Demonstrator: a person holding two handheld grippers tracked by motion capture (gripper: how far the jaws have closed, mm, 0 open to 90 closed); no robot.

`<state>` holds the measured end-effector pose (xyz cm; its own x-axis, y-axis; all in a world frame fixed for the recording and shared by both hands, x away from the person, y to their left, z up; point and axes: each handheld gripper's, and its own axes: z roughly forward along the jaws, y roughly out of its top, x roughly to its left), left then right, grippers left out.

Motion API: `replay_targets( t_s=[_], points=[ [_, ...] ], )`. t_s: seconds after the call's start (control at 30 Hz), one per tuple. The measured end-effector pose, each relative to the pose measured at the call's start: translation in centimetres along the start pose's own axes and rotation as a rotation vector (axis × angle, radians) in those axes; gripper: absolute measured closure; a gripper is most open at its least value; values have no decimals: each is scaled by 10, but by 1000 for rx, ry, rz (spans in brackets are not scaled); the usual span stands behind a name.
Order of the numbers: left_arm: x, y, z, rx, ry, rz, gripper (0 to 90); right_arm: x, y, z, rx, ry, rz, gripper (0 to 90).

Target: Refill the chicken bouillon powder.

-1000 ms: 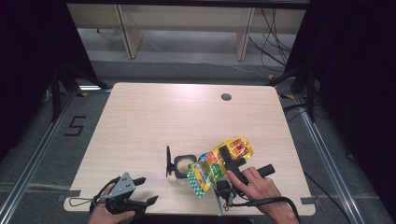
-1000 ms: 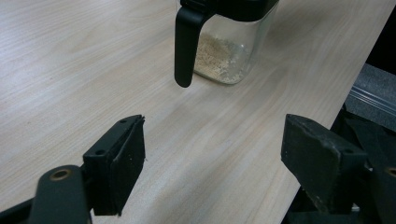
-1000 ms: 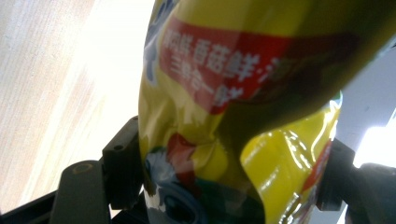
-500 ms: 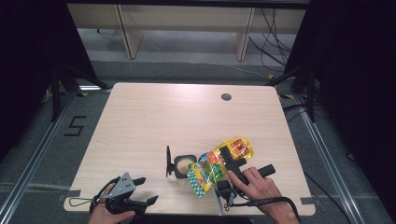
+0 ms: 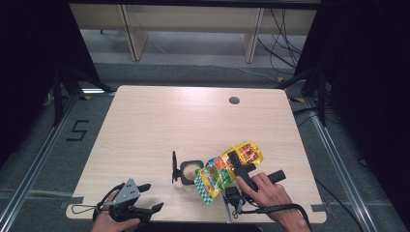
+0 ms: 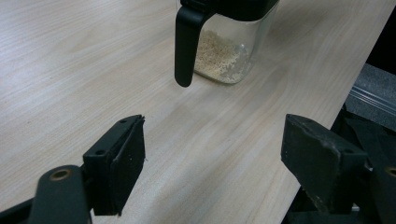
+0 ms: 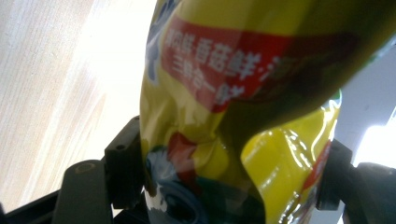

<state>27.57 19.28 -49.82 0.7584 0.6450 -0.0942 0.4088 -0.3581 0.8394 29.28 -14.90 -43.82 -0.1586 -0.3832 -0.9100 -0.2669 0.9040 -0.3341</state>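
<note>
A clear container (image 5: 189,171) with a black rim and an upright black handle stands near the table's front edge. It holds pale grains (image 6: 219,58), and the handle (image 6: 183,46) faces my left gripper. A yellow snack bag (image 5: 227,166) is tilted over the container, its lower end beside the opening. My right gripper (image 5: 239,163) is shut on this bag, and its pads press both sides of the bag (image 7: 243,116) in the right gripper view (image 7: 233,172). My left gripper (image 5: 151,196) rests at the front left, open and holding nothing, with its jaws wide apart (image 6: 212,158).
The wooden table (image 5: 169,121) has a round cable hole (image 5: 234,100) at the back right. Its front edge runs close under both hands. A floor mark shaped like a 5 (image 5: 77,130) lies to the left. Shelf legs and cables stand behind the table.
</note>
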Motion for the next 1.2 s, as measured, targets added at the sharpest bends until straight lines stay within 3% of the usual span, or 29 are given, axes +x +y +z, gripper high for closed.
replay_targets(
  t_s=[0.17,0.27,0.3,0.33,0.37,0.43,0.47,0.5,0.57,0.67,1.03,1.2],
  points=[
    [1,0,-1,9,4,15,216,1,-1,-1,5,0,13,305],
    [1,0,0,1,-1,19,216,0,-1,-1,3,-2,5,305],
    [1,1,-1,6,1,18,216,-2,-1,0,-4,-4,-22,305],
    [1,1,-1,6,1,18,216,0,-1,-1,6,-2,14,305],
    [1,1,-1,10,4,22,216,0,-1,-1,5,-2,13,305],
    [1,1,-1,7,3,23,216,-3,0,0,-6,-6,-27,305],
    [1,0,0,5,3,25,216,0,-1,-1,5,0,16,305],
    [1,1,-1,6,3,24,216,-1,-1,0,-2,-2,-7,305],
    [1,0,0,0,-2,17,216,1,-1,0,2,1,13,305],
    [1,0,0,2,0,18,216,-2,-1,1,-11,-8,-24,305],
    [1,0,0,2,0,18,216,0,-2,0,5,-1,5,305],
    [1,1,0,2,-1,18,216,-3,-1,1,-13,-7,-39,305]
  ],
)
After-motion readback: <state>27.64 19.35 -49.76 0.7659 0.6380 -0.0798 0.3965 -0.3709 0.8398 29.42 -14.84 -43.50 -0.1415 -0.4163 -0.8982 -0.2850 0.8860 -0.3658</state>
